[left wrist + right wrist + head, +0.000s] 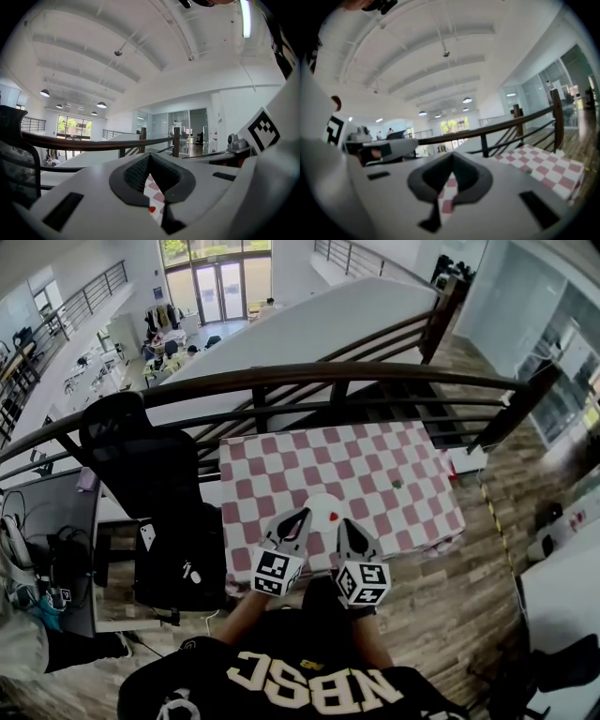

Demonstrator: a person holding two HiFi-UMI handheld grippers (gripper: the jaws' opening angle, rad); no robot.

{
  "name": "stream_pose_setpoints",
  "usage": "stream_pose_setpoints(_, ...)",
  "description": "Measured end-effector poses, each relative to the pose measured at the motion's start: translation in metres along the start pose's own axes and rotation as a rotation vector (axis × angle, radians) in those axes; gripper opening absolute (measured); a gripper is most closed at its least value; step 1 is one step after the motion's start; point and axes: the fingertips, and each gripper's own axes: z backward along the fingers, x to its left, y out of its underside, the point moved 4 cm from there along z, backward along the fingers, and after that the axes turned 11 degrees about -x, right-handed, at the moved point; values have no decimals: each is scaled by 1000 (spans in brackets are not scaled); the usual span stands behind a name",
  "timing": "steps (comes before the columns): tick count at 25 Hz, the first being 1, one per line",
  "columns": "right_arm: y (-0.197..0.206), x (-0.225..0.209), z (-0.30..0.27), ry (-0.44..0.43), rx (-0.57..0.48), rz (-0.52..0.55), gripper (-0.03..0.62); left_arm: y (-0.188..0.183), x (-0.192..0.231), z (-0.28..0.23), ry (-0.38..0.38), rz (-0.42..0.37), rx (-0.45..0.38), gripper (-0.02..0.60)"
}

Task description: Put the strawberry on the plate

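Strawberry [335,517] — likely light, soft, easily bruised; best pinched gently across its sides. Left gripper [302,517], jaws together and empty, just left of plate [320,500]. Red speck seemingly on that plate already, by near edge of table [375,460]. Right gripper [344,526] — closed on nothing — just right.

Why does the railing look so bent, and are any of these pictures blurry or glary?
Head view: the wide lens bows the railing, and the picture is dim. Left gripper view: a ceiling light glares at the top, and the corners go black. Right gripper view: softest of the three, the checked tablecloth slightly blurred.
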Motion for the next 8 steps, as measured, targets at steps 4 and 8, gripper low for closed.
stream_pose_setpoints(4, 1, 0, 3, 2, -2, -1, 18, 5, 0, 1, -5, 5, 11, 15)
stream_pose_setpoints(8, 1, -3, 2, 10, -3, -6, 18, 6, -1, -2, 2, 15, 16, 15)
